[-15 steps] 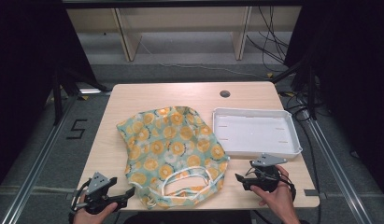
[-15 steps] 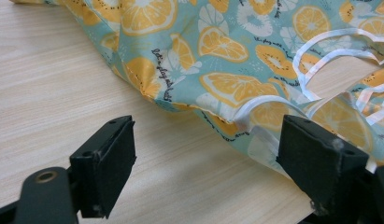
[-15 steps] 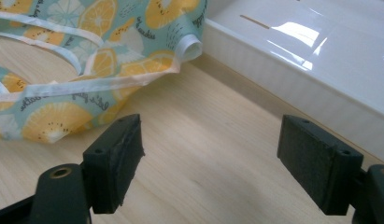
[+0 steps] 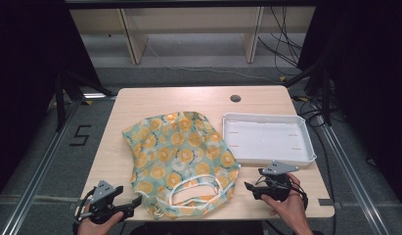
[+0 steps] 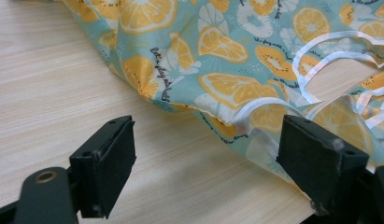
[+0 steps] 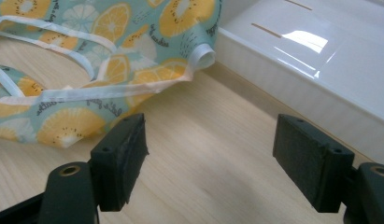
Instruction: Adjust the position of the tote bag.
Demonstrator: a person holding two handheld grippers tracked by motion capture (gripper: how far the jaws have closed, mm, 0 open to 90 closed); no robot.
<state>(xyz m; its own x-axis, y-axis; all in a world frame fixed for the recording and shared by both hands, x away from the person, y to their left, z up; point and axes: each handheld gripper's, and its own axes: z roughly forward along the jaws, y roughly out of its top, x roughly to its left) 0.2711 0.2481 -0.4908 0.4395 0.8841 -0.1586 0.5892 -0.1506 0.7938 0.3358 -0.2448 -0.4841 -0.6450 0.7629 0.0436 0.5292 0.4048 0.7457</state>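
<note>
— Pale wood surface (image 4: 140,105) under us, dark floor around it with a "5" marked at the far left. What do we have at the left?

— Our left gripper (image 4: 132,203) sits at the near left corner, jaws apart and holding nothing, their tips just beside the bag's (image 4: 181,156) near hem.

— Any writing on that bag?

— Small black script runs between the orange slices in the left gripper view, too small for us to read.

— Further right?

— The bag lies flat mid-surface, white handles toward us. Right of it our right gripper (image 4: 248,187) is also open and empty, near the bag's corner. The white tray (image 4: 267,156) lies beyond it.

— Changes from half a second ago?

— We see none; both grippers and the bag sit where they were.
</note>
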